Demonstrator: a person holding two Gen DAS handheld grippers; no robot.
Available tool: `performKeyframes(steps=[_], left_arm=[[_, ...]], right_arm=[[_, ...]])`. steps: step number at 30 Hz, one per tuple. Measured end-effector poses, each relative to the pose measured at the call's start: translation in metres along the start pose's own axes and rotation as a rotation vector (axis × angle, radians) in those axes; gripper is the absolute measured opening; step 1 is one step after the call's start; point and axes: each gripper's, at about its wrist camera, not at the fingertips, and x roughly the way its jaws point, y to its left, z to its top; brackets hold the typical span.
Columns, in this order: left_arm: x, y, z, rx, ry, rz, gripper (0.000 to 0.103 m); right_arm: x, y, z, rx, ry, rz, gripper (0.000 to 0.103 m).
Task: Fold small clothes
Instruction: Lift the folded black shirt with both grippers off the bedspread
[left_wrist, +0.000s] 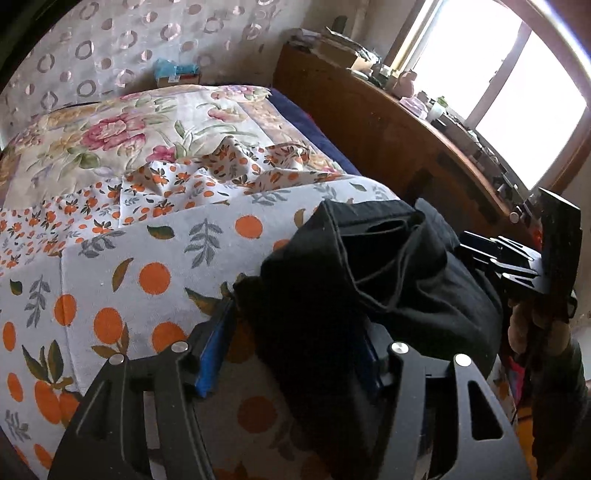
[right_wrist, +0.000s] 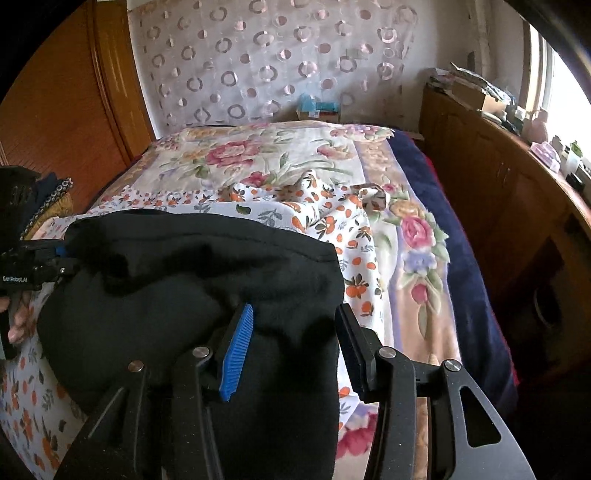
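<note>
Black garment (right_wrist: 192, 295), bunched and held up just above the orange-print sheet (left_wrist: 122, 266) at the near end of the bed (right_wrist: 454, 221), strung between both claws. Left claw (left_wrist: 291, 354): fabric draped between and over the fingers, pads wide apart, so honestly can't tell whether anything is actually pinched there. Right claw (right_wrist: 291, 350): same story, cloth lying in a wide gap with the blue pad (right_wrist: 236, 354) clear of it on one side, looks more released than clenched.

Stuff that could go sideways from here:

- Slipping out. Thick, heavy-looking knit, only hanging on the fingers. Any quick lift or pull apart probably drops one end and kills the fold.
- Uneven fold. Already lumpy with a loose opening showing in the left view, so laying it down as is likely traps a bulge inside.
- Snagging the sheet. Rumpled patch (right_wrist: 314, 199) further up the bed, easy to catch with a low finger and drag along.
- Sliding off the near edge, since the bundle sits right at the bed's corner.
</note>
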Motion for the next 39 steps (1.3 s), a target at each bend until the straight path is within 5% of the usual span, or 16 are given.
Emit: performKeyframes(steps=[3,4,7,13,18,27,30,39], left_arm=[[0.004,-0.008,0.0,0.041,0.007,-0.002,0.04],[0.005,-0.008,0.001,0.044,0.009,-0.01,0.022],[-0.001,-0.008,0.003,0.038,0.007,-0.041,0.014],[-0.063,-0.013,0.008,0.009,-0.147,-0.097,0.011],[-0.101,0.001,0.013,0.007,-0.201,-0.088,0.011],[-0.075,0.058,-0.007,-0.041,-0.1,0.039,0.011],[-0.07,0.059,-0.01,-0.034,-0.097,0.049,0.011],[-0.063,0.063,-0.014,-0.024,-0.085,0.051,0.011]], right_arm=[[-0.001,-0.001,-0.006,-0.001,-0.005,0.002,0.048],[-0.002,-0.002,-0.007,-0.001,-0.008,0.001,0.048],[-0.002,-0.003,-0.009,-0.002,-0.012,0.003,0.048],[-0.009,0.0,-0.009,0.004,-0.036,0.044,0.048],[-0.007,0.012,-0.003,-0.011,-0.04,0.103,0.049],[0.047,0.022,0.015,-0.013,0.062,0.162,0.06],[0.058,0.016,0.018,0.003,0.071,0.091,0.06],[0.071,0.02,0.018,-0.061,0.085,0.109,0.057]])
